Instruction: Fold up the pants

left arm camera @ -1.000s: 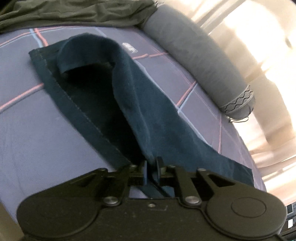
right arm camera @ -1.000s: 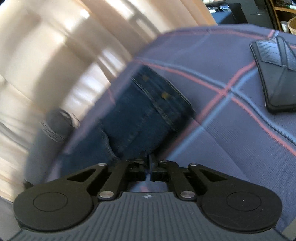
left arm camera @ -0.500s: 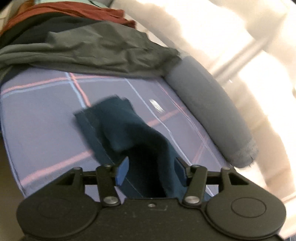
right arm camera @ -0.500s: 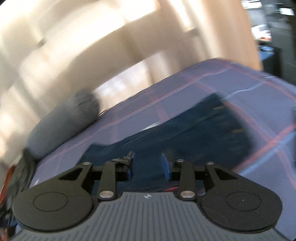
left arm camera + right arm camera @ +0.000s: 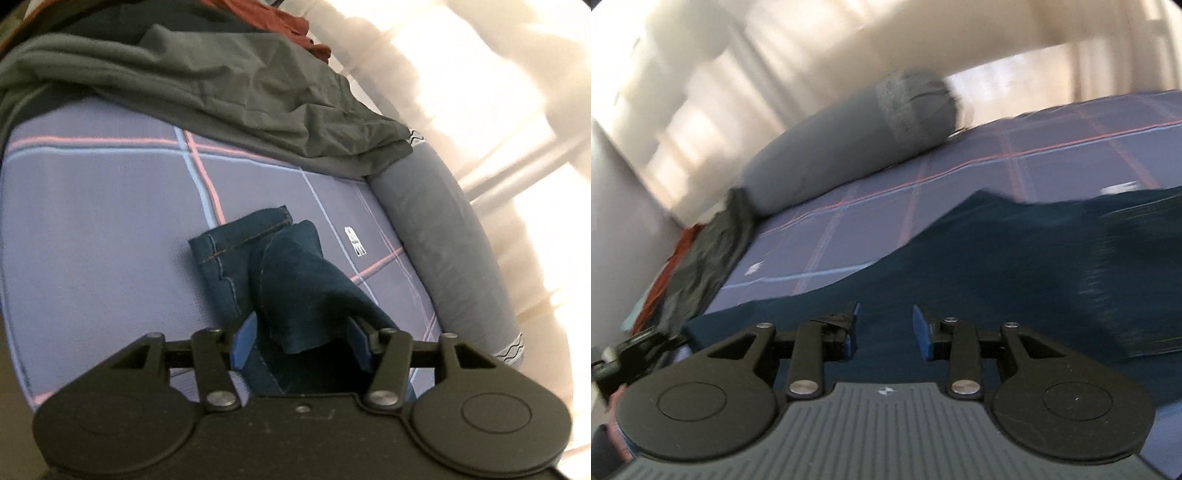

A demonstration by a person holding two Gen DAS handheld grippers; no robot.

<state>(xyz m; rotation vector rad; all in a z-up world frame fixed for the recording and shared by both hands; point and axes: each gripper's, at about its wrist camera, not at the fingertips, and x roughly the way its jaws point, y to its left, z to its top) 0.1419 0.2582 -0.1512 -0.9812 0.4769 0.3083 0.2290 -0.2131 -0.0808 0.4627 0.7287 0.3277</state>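
Observation:
Dark blue jeans [image 5: 295, 280] lie on a purple plaid bed sheet [image 5: 96, 229], with a hemmed leg end flat and a loose fold of denim humped over it. My left gripper [image 5: 301, 341] is open, its blue pads either side of that fold, which droops between them. In the right wrist view the jeans [image 5: 1015, 266] stretch across the sheet [image 5: 1034, 155], blurred by motion. My right gripper [image 5: 884, 330] is open and empty just above the denim.
A grey bolster pillow [image 5: 439, 240] lies along the bed's far edge and also shows in the right wrist view [image 5: 849, 147]. A pile of grey-green and red clothes [image 5: 207, 70] covers the head of the bed. Bright curtains stand behind.
Both grippers were shut on the jeans a second ago. They have opened, let go and pulled back, and the lifted denim has dropped into a fold on the sheet.

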